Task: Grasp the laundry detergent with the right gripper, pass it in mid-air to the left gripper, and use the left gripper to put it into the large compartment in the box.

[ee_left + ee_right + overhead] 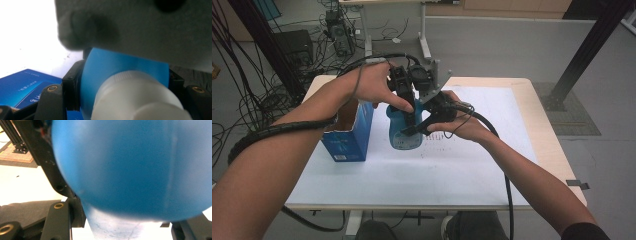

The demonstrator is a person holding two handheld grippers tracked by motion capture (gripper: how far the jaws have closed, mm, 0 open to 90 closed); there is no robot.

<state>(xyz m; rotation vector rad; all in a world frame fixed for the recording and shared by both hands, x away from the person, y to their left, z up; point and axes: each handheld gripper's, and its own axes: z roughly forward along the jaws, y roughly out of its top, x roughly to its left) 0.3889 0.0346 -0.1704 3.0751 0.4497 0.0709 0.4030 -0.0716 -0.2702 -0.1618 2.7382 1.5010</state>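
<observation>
A blue plastic bottle [403,134] stands on the white sheet near the table's middle. My left gripper [411,111] comes down on it from above and is shut on its upper part. In the left gripper view the blue shoulder [112,67] sits between both jaws, with the white ribbed cap [140,97] close to the camera. My right gripper [413,129] reaches in from the right and is shut on the bottle's body. In the right gripper view the blue bottle [130,165] bulges between the jaws, paler at its lower part [112,226].
An open blue carton [348,131] stands just left of the bottle, its printed side [25,87] visible in the left gripper view. A white sheet [472,160] covers most of the wooden table [557,145]. Cables and a desk frame [424,30] lie beyond the far edge.
</observation>
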